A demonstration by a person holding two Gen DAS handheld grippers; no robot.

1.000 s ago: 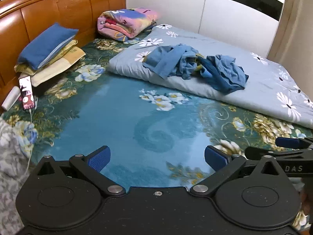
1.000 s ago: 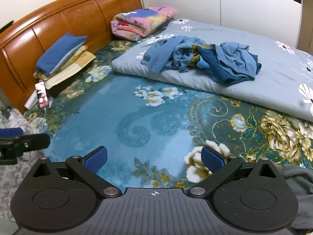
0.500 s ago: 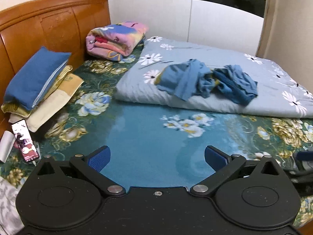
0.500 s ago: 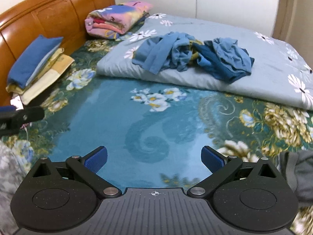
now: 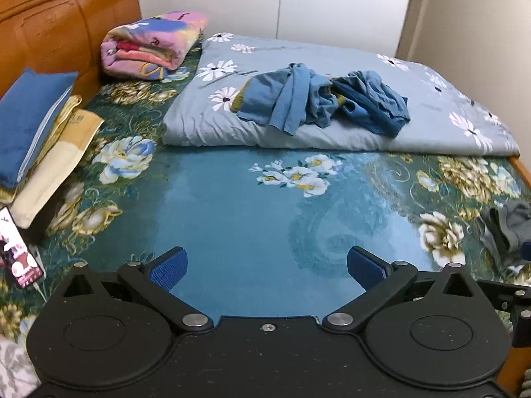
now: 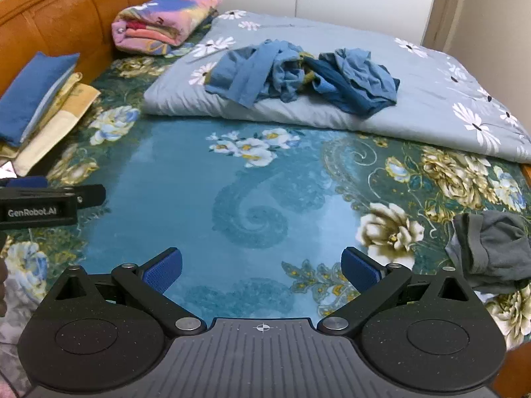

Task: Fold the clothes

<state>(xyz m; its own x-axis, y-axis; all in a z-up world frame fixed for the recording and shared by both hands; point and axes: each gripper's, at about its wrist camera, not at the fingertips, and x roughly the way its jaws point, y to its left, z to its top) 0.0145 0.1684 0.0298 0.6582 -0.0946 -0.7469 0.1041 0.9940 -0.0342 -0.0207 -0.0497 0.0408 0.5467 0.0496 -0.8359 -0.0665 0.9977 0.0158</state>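
Note:
A heap of crumpled blue clothes (image 5: 318, 99) (image 6: 298, 73) lies on a folded grey-blue daisy quilt (image 5: 431, 109) (image 6: 448, 99) at the far side of the bed. A small grey garment (image 6: 491, 252) (image 5: 507, 229) lies bunched at the bed's near right edge. My left gripper (image 5: 267, 268) hovers open over the teal floral sheet (image 5: 239, 215), nothing between its blue pads. My right gripper (image 6: 262, 265) is open too, empty, with the grey garment just right of its right finger. In the right wrist view the left gripper's side (image 6: 49, 204) pokes in at the left edge.
A wooden headboard (image 5: 59, 33) runs along the left. Against it sit a rolled pink blanket (image 5: 152, 44), a blue pillow on cream pillows (image 5: 30, 116), and a phone on a cable (image 5: 20, 255). White wardrobe doors (image 5: 298, 6) stand behind the bed.
Both cameras have swung and shifted right along the bed; the grey garment has come further into view at the right. Both grippers stay open and empty.

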